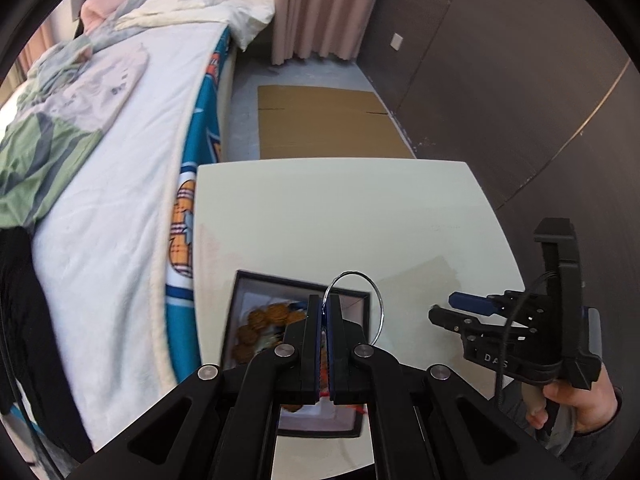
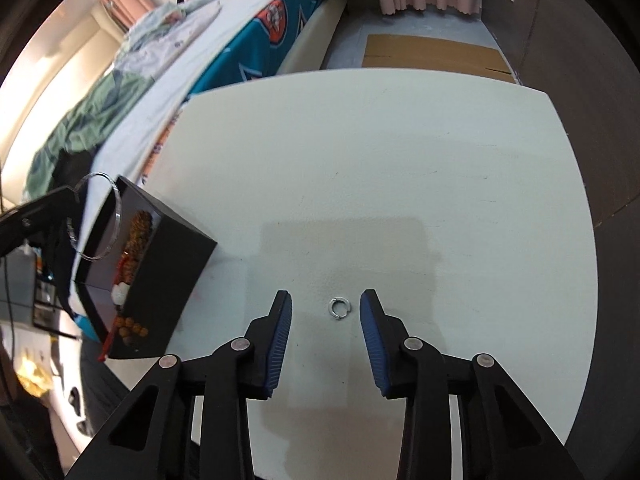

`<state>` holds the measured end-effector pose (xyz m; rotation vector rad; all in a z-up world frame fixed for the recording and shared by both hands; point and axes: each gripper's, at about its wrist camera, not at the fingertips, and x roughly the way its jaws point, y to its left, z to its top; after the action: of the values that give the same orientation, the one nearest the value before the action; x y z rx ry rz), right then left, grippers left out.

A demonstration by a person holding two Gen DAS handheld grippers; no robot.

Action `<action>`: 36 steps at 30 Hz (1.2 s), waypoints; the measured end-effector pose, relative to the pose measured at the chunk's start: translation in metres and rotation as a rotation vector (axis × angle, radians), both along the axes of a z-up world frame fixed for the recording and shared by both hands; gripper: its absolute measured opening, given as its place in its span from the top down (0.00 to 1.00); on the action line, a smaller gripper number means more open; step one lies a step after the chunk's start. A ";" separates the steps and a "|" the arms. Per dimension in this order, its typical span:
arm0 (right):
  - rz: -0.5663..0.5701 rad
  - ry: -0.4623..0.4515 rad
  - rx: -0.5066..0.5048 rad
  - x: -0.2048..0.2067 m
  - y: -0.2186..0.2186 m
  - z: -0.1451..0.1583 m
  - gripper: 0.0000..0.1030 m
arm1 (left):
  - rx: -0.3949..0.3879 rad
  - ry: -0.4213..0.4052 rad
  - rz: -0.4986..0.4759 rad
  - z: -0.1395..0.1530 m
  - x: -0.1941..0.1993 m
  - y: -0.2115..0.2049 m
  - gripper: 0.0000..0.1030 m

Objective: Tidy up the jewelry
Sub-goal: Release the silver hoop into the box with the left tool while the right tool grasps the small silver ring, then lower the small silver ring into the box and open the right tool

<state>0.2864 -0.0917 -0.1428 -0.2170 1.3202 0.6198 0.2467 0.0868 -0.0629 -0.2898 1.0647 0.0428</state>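
Observation:
My left gripper [image 1: 325, 300] is shut on a thin silver bangle [image 1: 374, 292], which hangs above the black jewelry box [image 1: 240, 280]. In the right wrist view the bangle [image 2: 116, 200] hovers over the same box [image 2: 172, 256], which holds brown bead strands [image 2: 138, 228]. A small silver ring [image 2: 339, 307] lies on the white table [image 2: 360, 160]. My right gripper [image 2: 325, 304] points down at it, with the ring between its blue pads [image 2: 281, 328] and apart from both. From the left wrist view, the right gripper [image 1: 442, 306] shows at the right in a hand.
A bed [image 1: 120, 160] with a white sheet, a teal cartoon blanket and loose clothes runs along the table's left side. Flat cardboard [image 1: 328, 120] lies on the floor beyond the table. A dark wall [image 1: 520, 80] stands to the right, pink curtains [image 1: 320, 8] at the back.

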 end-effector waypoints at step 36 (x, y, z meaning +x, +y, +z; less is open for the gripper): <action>0.079 -0.182 0.120 -0.069 0.061 0.097 0.88 | -0.103 0.002 0.061 -0.009 -0.056 0.049 0.45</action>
<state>0.2175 -0.0308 -0.0458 -0.2230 1.1000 0.7264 0.1902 0.1354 -0.0723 -0.4149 1.0619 0.0428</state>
